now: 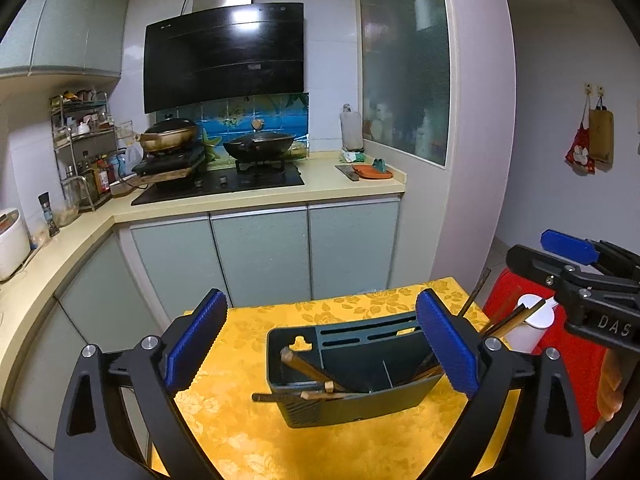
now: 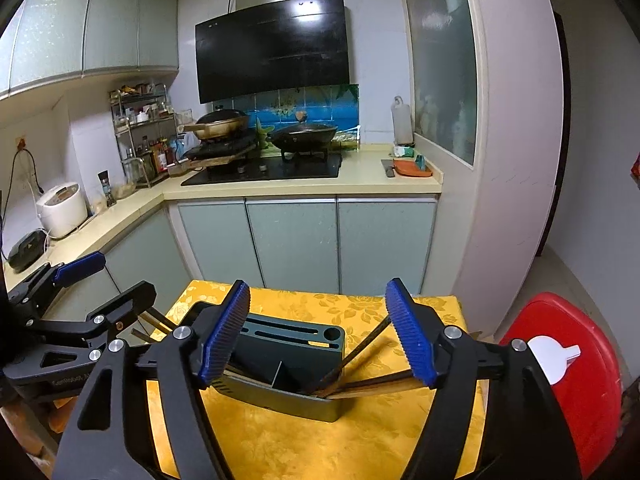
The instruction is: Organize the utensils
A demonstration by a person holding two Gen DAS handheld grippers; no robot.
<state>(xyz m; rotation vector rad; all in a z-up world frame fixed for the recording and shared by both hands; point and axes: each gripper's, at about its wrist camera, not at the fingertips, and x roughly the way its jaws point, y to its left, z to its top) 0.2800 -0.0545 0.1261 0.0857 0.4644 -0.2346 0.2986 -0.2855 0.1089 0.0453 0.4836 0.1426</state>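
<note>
Two grippers, the left gripper (image 1: 320, 344) and right gripper (image 2: 320, 334), are held with jaws spread wide and nothing pinched above the utensil box (image 1: 356, 384) at 6 o'clock, so leaning chopsticks (image 2: 360, 350) may be gripped next.

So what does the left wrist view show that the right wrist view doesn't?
Left wrist only: wooden utensils leaning in the holder's near-left compartment, and a hanging cloth on the right wall. Right wrist only: a wall socket and a black device beside the rice cooker. Both: the utensil holder, yellow tablecloth, stove, red stool, both grippers open.
</note>
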